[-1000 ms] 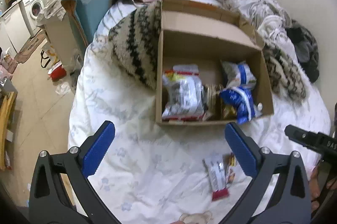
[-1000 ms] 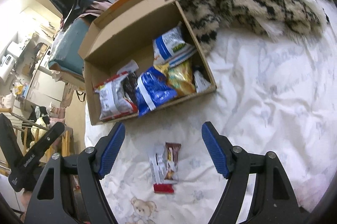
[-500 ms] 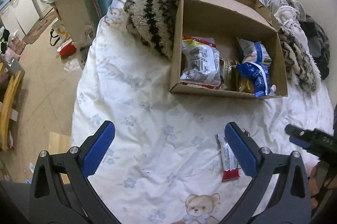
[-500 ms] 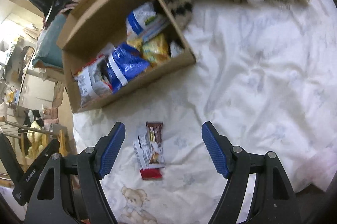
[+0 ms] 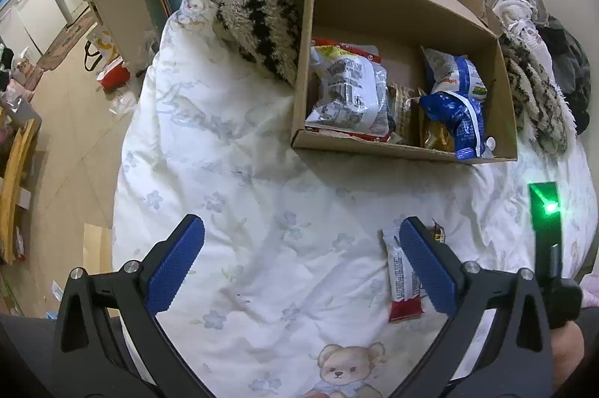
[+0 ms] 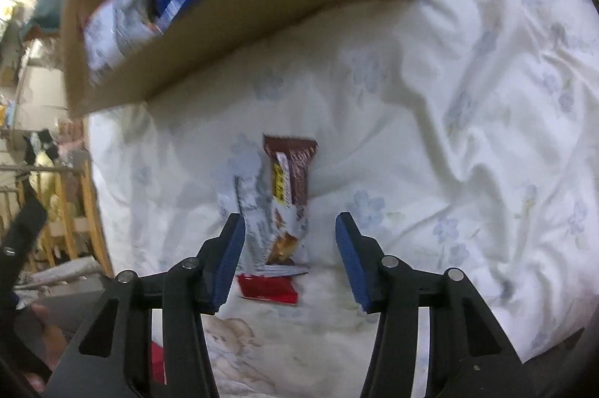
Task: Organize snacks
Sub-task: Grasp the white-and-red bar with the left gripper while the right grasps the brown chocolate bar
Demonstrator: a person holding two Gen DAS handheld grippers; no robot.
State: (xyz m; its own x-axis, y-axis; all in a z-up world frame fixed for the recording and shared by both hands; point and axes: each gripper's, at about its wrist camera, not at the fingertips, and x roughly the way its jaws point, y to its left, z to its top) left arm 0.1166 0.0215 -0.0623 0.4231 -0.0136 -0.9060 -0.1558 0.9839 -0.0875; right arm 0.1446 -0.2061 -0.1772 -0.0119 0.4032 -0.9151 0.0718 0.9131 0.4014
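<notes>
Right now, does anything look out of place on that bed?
Yes. Two snack bars lie loose on the white sheet, overlapping each other, outside the cardboard box that holds the other snack packets. The right gripper straddles them, its jaws just closing.

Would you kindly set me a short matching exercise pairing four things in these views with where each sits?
Things:
1. blue snack bag
2. brown snack bar
3. striped fuzzy blanket
4. teddy bear print

Places:
A. loose on the bedsheet, outside the box
B. inside the cardboard box
C. on the sheet's near edge
D. against the box's left wall

Pairs: 1-B, 2-A, 3-D, 4-C
</notes>
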